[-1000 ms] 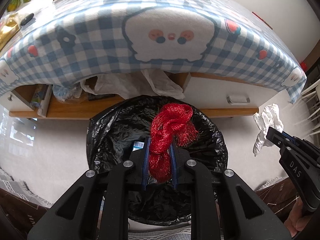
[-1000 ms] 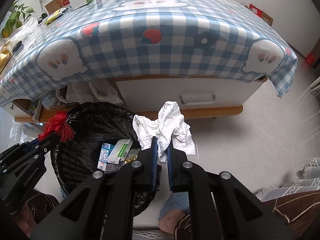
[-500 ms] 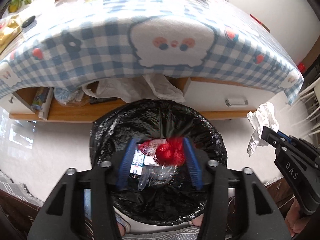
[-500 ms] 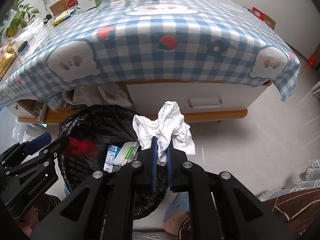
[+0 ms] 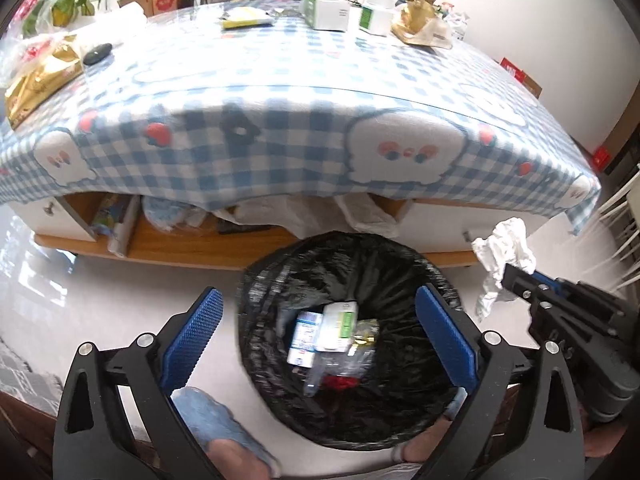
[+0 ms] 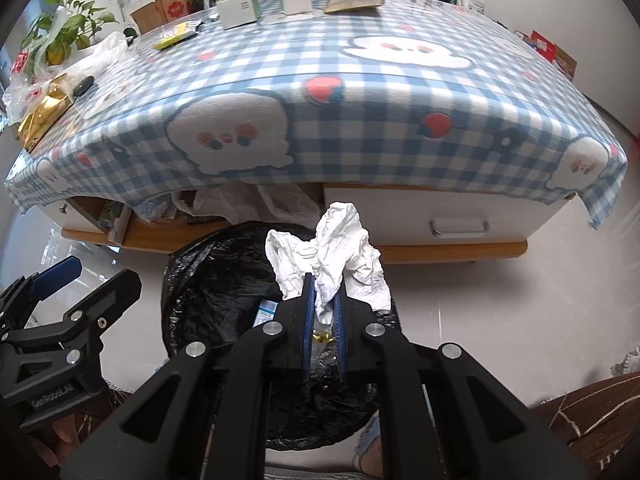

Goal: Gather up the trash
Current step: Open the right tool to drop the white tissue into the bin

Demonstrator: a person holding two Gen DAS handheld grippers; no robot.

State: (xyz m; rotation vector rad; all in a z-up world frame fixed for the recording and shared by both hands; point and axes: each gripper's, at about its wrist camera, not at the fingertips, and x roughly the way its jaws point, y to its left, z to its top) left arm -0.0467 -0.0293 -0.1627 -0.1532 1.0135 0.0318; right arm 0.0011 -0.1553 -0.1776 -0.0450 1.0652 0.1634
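I see the black-lined bin (image 5: pixel 344 320) on the floor, holding small cartons (image 5: pixel 324 332), clear wrappers and the red tinsel (image 5: pixel 340 382) at the bottom. My left gripper (image 5: pixel 320 332) has just been opening; its jaws now stand wide and empty above the bin. My right gripper (image 6: pixel 322 312) is clenched on the white crumpled tissue (image 6: pixel 328 252), over the bin's rim at 3 o'clock. The table with checked cloth (image 5: pixel 280 152) stands behind the bin at 12 o'clock.

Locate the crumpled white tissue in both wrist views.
Left wrist: crumpled white tissue at right edge, held by the right gripper.
Right wrist: centre, clamped in that gripper.
Shared landmark: black-lined trash bin.
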